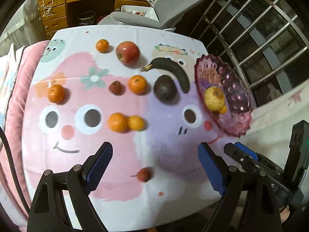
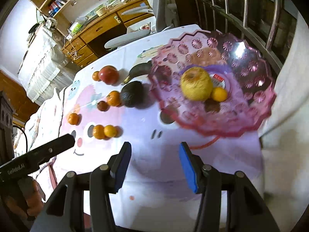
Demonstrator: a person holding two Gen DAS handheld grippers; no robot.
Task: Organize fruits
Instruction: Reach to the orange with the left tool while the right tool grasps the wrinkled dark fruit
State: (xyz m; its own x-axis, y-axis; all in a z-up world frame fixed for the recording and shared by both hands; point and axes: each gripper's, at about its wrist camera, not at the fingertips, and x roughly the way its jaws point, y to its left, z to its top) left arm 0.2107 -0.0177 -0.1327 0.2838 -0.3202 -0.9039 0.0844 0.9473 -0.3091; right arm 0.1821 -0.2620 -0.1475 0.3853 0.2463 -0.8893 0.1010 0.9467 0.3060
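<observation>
Both tools, left (image 1: pixel 155 166) and right (image 2: pixel 154 167), gape empty over a cartoon tablecloth (image 1: pixel 119 154) beside window bars (image 1: pixel 256 44).

Both grippers have black linkage arms with silver pivot screws, blue-padded jaws, and white "GenRobot.AI" lettering.

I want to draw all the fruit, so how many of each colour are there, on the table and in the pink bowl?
Orange: 6, five on the table such as, one in the pink bowl at
Red: 3, the big apple and two small ones
Yellow: 1, the apple in the bowl
Dark: 2, banana and avocado
Total: 12
</observation>
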